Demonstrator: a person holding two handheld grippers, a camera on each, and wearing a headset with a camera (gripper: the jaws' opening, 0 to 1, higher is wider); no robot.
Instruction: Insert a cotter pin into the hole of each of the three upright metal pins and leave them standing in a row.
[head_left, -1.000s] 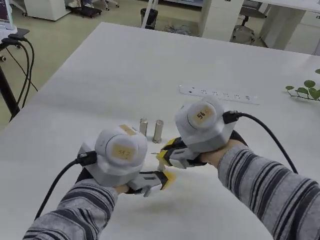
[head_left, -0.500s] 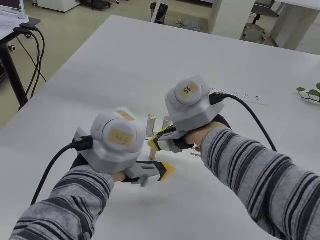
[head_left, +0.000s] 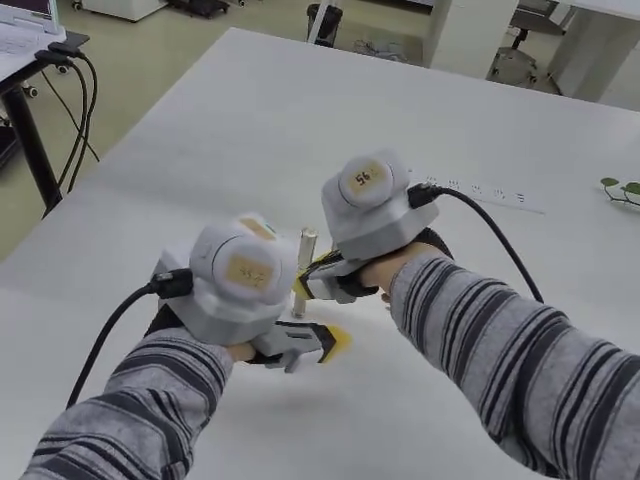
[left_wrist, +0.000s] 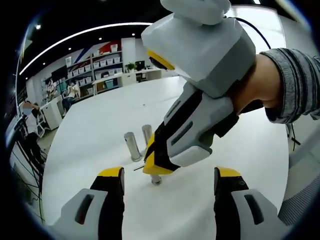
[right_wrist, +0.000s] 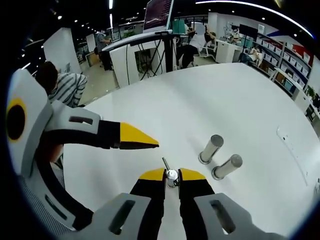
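Presently: right gripper, jaws closed to a narrow gap, clamping the head of first pin, which stands upright on the table. The cotter pin juts from that head, just ahead of the jaw tips. Second pin and third pin stand side by side, ahead and right of the jaws. Left gripper, jaws wide apart, empty, facing the right gripper's tips.
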